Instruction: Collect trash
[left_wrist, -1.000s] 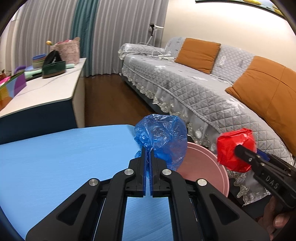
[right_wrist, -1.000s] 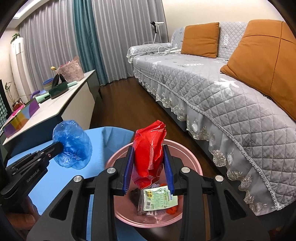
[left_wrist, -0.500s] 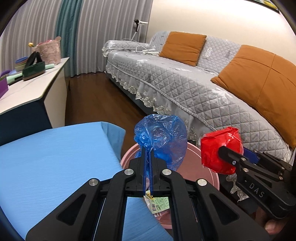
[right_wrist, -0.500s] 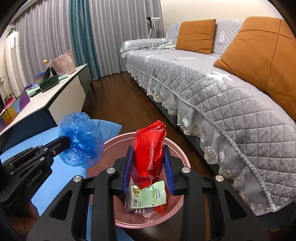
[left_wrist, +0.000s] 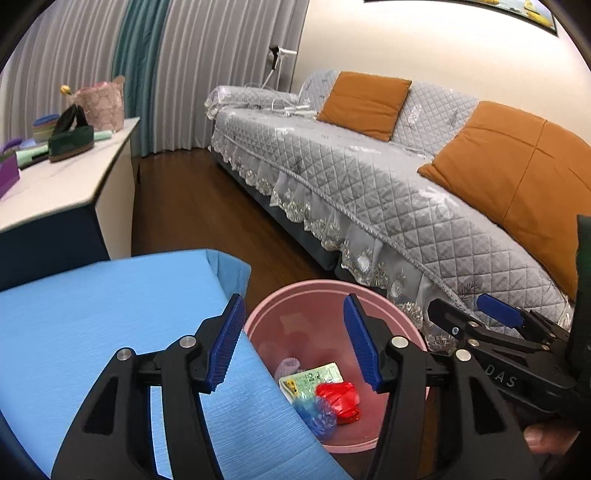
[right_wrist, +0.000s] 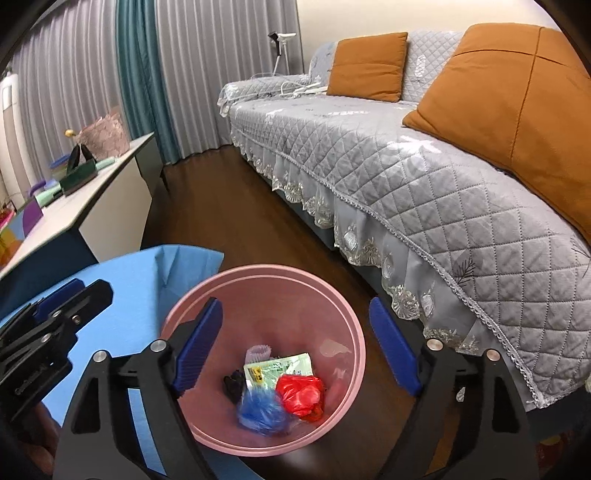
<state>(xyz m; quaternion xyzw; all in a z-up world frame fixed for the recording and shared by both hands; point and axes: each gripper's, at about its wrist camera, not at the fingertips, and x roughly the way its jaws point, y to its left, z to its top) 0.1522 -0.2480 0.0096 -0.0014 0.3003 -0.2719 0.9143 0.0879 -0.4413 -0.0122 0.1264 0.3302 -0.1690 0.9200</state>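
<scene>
I see a smooth pink plastic bin (right_wrist: 343, 314) holding crinkly glossy red film (right_wrist: 301, 397) and blue film (right_wrist: 260, 410), a quilted cloth sofa cover (right_wrist: 424, 173), and polished dark wood floor (right_wrist: 221, 218).

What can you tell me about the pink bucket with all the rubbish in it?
The round pink plastic bin stands upright on the dark wood floor, beside the blue-covered table and near the grey quilted sofa. Its walls are smooth with a stepped rim. In its bottom lie a crumpled red bag, a blue bag, a green printed packet and darker scraps.
</scene>
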